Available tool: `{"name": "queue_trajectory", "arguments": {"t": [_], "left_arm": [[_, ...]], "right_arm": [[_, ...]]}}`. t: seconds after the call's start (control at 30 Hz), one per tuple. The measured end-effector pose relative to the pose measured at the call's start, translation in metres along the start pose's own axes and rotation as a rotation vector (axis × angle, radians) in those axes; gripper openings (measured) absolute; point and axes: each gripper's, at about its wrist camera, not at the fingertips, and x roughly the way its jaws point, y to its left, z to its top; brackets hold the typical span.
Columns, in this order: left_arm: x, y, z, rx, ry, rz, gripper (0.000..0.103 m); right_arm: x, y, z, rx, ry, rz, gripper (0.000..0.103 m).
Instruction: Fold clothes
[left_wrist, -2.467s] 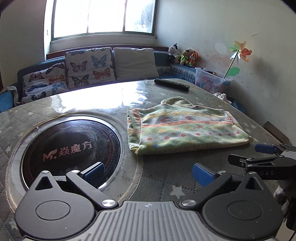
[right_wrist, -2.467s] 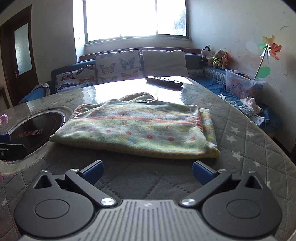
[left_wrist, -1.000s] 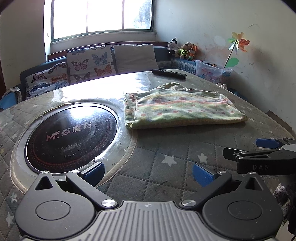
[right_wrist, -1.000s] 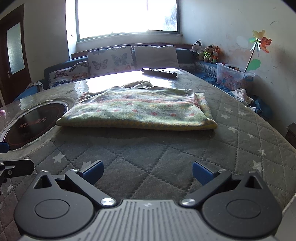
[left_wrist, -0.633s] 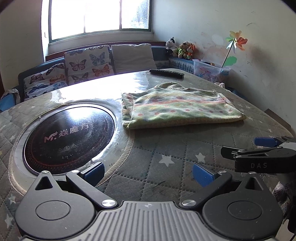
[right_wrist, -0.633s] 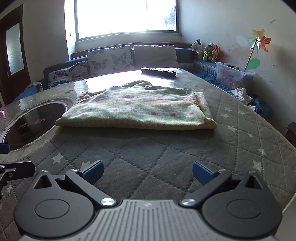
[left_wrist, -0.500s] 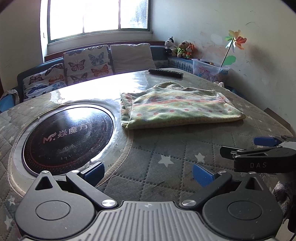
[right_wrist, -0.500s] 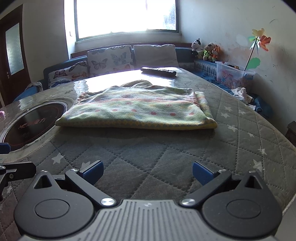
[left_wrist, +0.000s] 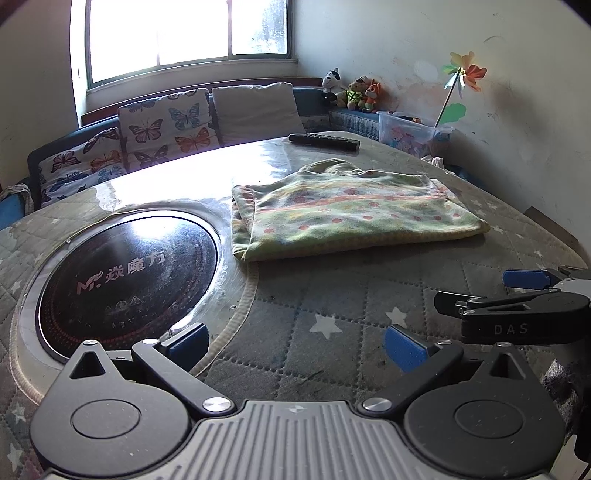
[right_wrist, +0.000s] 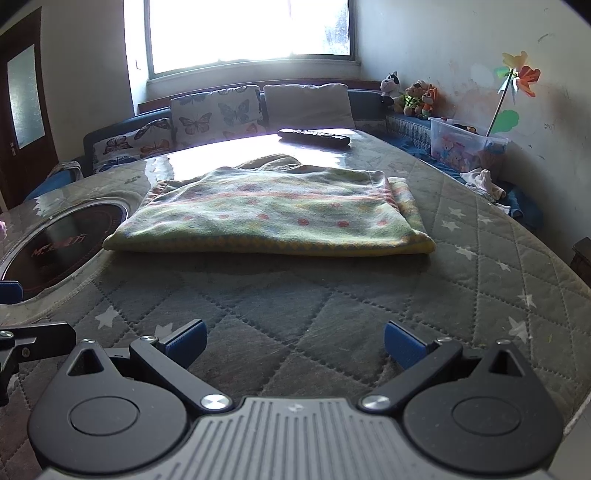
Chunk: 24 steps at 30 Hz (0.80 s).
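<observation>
Fleece garment lies folded ahead of both released jaws; folding looks finished, next likely another fold or set aside.

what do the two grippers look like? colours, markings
Both match: left gripper and right gripper have black linkage arms with silver pivot screws, round black hubs, a ribbed grey body and blue pads. Seen from the left wrist view, the right gripper's side reads "DAS".
</observation>
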Motion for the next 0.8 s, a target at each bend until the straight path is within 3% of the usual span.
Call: {"name": "queue_trajectory", "arguments": {"t": [0.8], "left_arm": [[0.016, -0.006, 0.012, 0.041, 0.013, -0.014, 0.103]], "right_arm": [[0.009, -0.003, 0.008, 0.006, 0.006, -0.018, 0.103]]}}
